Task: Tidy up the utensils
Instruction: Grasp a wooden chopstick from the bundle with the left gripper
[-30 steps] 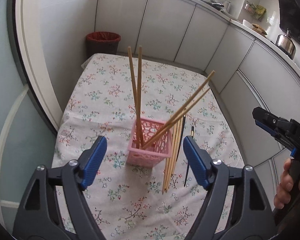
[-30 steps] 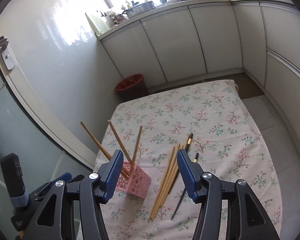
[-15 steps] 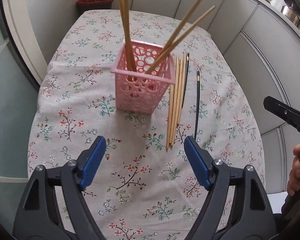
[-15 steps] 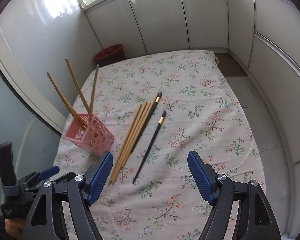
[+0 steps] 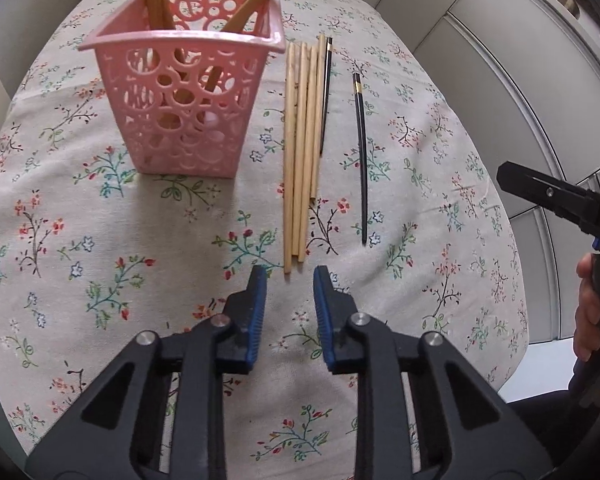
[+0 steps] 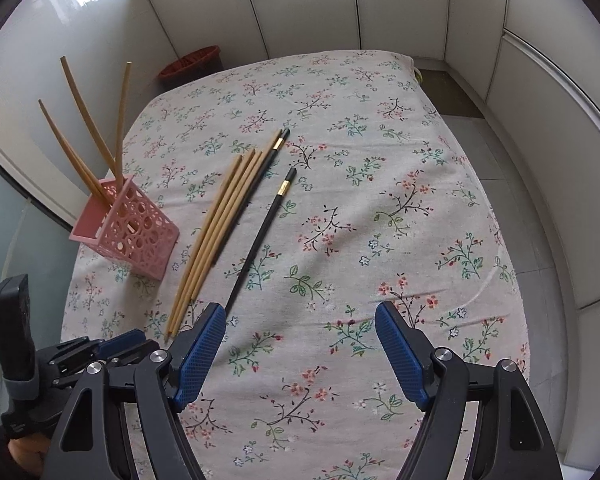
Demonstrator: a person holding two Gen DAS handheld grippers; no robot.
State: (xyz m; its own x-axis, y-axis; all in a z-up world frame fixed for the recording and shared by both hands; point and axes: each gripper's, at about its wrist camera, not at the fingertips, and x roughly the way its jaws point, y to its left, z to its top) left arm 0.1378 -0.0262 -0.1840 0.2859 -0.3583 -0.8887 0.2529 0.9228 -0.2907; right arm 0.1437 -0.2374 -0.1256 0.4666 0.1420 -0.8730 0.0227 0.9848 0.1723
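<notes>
- The left gripper is seen low over the floral cloth, its jaws narrowed to a small gap and nothing held between them.
- Its blue pads are placed just short of the near tips of the bamboo chopsticks; whether they touch cannot be told.
- The bamboo chopsticks are laid side by side in a tight bundle, running near to far, just right of the pink basket.
- One black chopstick is tucked against the right edge of the bundle, reaching farther than it.
- A second black chopstick is laid apart, right of the bundle, roughly parallel to it.
- The basket is stood upright on the cloth, and several bamboo chopsticks are leaned inside it, spread at different angles.
- The right gripper is held above the near part of the cloth with its jaws spread wide and nothing gripped.
- In the right wrist view the loose chopsticks are seen far-left of that gripper, with the basket farther left.
- A red bin is seen on the floor beyond the far-left corner of the cloth, before white cabinets.
</notes>
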